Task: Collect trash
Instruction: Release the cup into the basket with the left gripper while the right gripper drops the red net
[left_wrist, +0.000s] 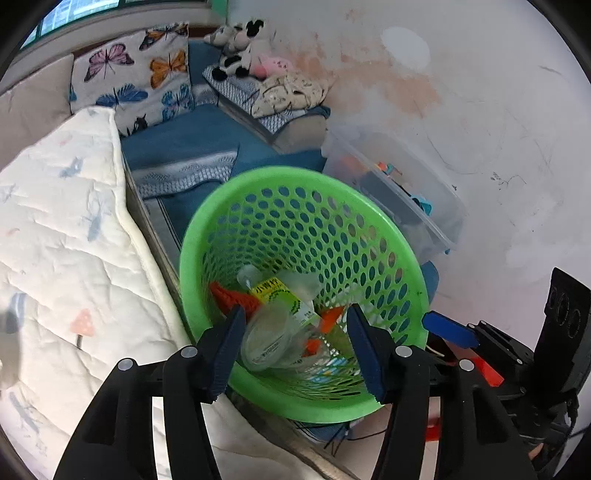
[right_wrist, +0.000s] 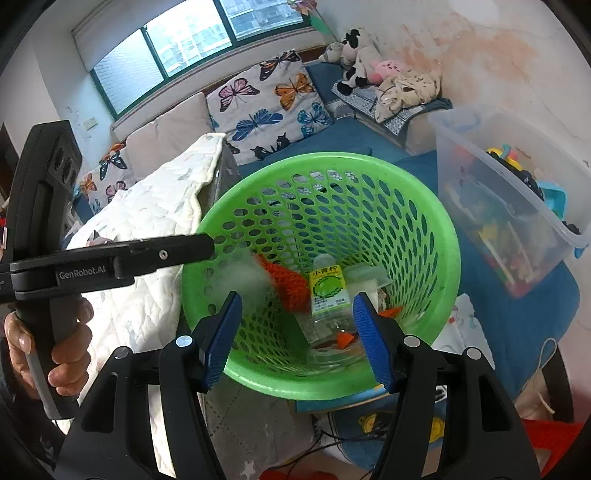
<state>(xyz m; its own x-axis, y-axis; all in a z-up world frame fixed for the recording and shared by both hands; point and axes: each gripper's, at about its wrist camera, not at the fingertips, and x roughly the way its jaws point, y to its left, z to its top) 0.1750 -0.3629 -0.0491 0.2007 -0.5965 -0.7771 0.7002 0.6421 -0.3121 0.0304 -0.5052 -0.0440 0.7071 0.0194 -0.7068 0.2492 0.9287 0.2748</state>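
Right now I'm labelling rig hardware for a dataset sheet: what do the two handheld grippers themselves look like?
Both match: the left gripper and right gripper have black plastic linkage arms with silver pivot pins and ribbed blue finger pads. The left one's black body reads "GenRobot.AI" in white, gripped by a bare hand; three round sensor holes mark the right one's upright handle.

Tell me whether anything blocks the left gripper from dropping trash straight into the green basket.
Nothing visible does. The left gripper hangs open right over the mouth of the green basket, which has no lid. Below lie only trash already inside: a clear plastic bottle and orange netting.
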